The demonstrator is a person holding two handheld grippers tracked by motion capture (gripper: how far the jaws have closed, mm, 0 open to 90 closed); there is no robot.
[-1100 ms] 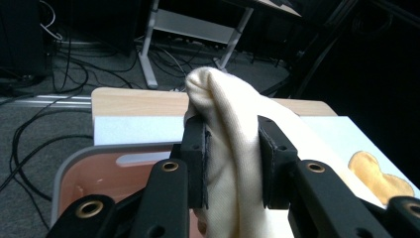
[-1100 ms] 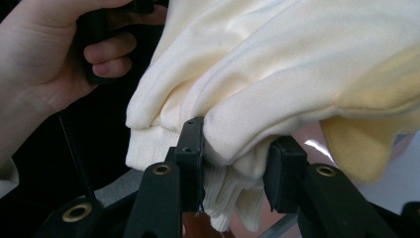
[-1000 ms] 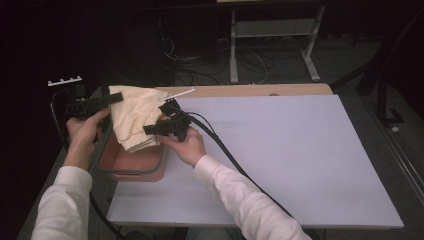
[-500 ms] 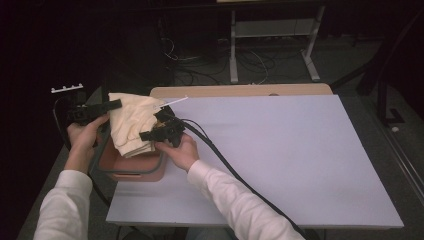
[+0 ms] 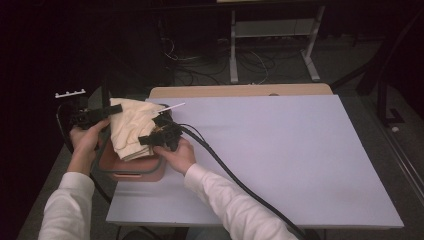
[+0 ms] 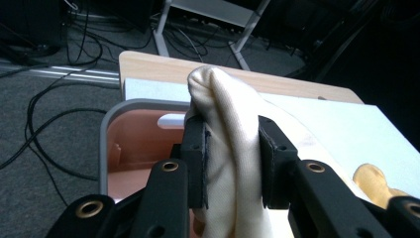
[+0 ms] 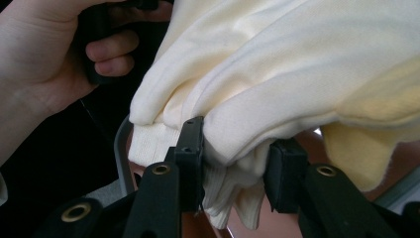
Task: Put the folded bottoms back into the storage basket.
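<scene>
In the high view, a folded cream cloth [image 5: 131, 129] is seen at the left of the frame, held over a pinkish-brown bin [image 5: 131, 169] with a grey rim that stands at the left edge of the pale table mat [image 5: 280, 160]. The left gripper [image 5: 111, 110] is clamped on the cloth's upper left corner, and the right gripper [image 5: 145, 140] is clamped on its lower right edge — each is carried by a hand, with white sleeves entering from the bottom of the frame. A thick black cable [image 5: 235, 180] is trailed from the right gripper toward the lower right. In the left gripper view, the left gripper [image 6: 232, 163] is shown at the bottom centre with its two black jaws pressed against a thick bunched fold of the cloth [image 6: 230, 124], which rises above the pads; the jaws are kept as far apart as the fabric's bulk demands. Behind and to the left, the bin [image 6: 133, 144] is seen with its open inside facing up. In the right gripper view, the right gripper [image 7: 236, 161] is closed on a ribbed hem of the cloth [image 7: 277, 64], the fabric being squeezed between the pads and draped across the upper right of the frame — the person's other hand [image 7: 54, 59] is seen at the upper left, wrapped around a black handle.
</scene>
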